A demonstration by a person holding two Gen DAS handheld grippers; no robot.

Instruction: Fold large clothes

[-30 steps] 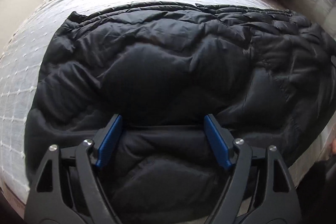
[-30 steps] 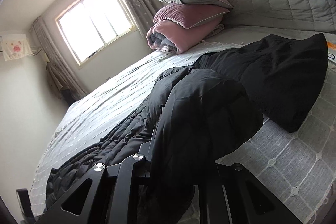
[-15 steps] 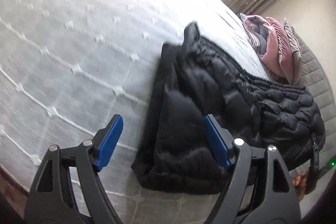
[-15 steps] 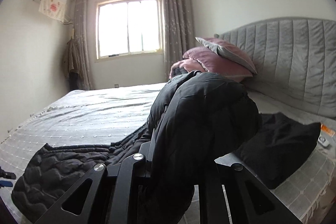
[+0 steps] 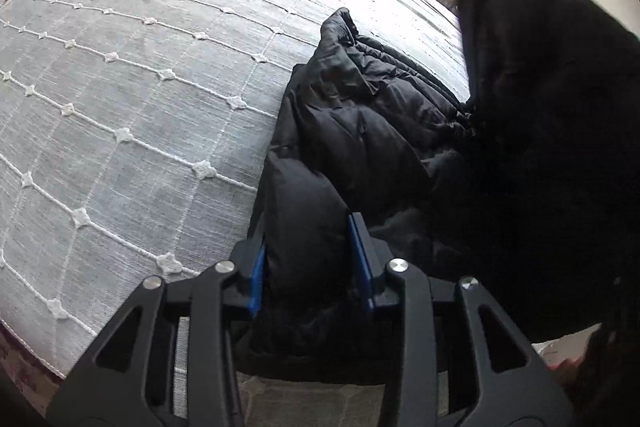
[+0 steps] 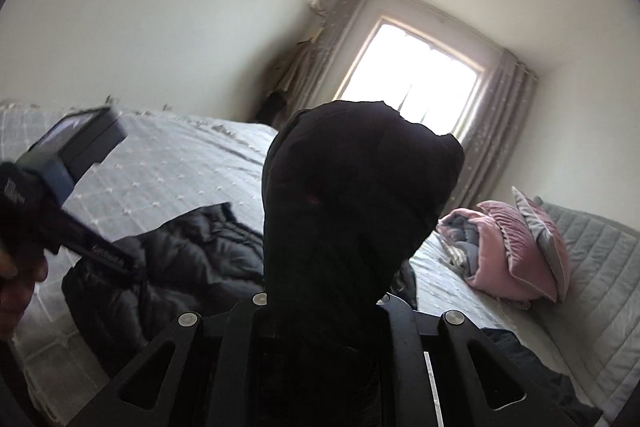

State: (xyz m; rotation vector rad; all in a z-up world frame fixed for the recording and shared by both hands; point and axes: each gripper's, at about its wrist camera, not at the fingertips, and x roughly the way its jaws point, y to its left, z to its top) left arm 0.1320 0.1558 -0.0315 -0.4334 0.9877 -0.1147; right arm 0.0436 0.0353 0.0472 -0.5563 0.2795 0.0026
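The black padded coat lies on the grey bedspread, its long axis running from lower centre toward the upper right of the left view; the left claw pinches its near edge between blue pads; the right claw grips a raised bundle of it, filling the centre of the right view, so the fold likely carries that bundle toward the left.

The right tongs grip a black coat bunched up above the bed, pink pillows beyond.
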